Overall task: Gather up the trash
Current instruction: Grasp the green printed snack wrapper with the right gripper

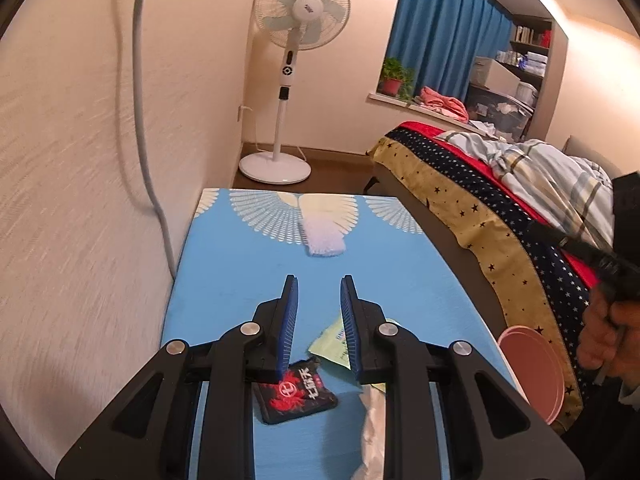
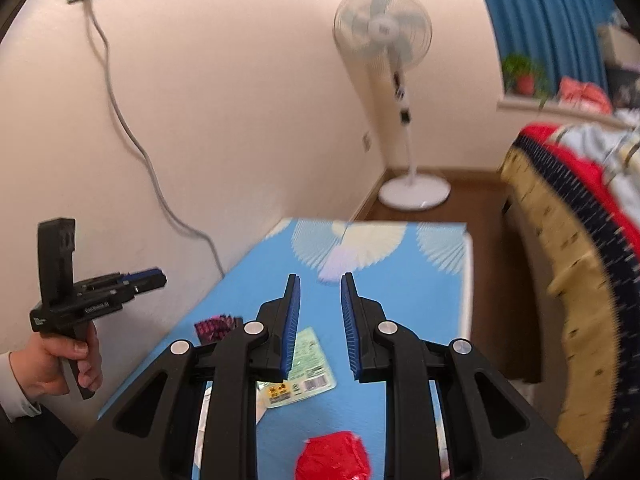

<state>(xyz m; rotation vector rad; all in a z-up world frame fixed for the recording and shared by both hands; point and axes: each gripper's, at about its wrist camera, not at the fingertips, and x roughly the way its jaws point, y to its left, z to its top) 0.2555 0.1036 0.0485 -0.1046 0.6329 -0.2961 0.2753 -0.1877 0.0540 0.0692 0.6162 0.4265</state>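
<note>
blue cloth with white fan shapes covers the table (image 1: 224,280) that fills the left wrist view. the left gripper (image 1: 319,300) hangs above it, jaws set to a narrow gap with nothing between the ribbed blue pads. below and just behind its left finger lies a black snack packet (image 1: 298,394) with red print, flat on the cloth. a pale green wrapper (image 1: 330,344) peeks out beside the right finger, partly hidden by it. a crumpled white bag (image 1: 374,432) sits under the right linkage, close to the camera. ahead of the fingertips, well apart, rests a white fuzzy strip (image 1: 325,240). to the right, beyond the table edge, a pink bin (image 1: 534,368) stands beside the bed (image 1: 480,208), and a hand (image 1: 604,332) grips the other tool's handle at the frame edge. a standing fan (image 1: 298,12) is far ahead.

the right wrist view is blurred at its edges. the right gripper (image 2: 320,300) is likewise at a narrow gap, empty. the pale green wrapper (image 2: 308,364) lies under its left finger, barcode showing. a red crumpled piece (image 2: 332,460) sits near the camera between the linkages. the black snack packet (image 2: 218,328) is off to the left of the fingers. further left, the left gripper (image 2: 154,280) is seen from the side, held by a hand (image 2: 60,360); its opening cannot be judged from this angle.
</note>
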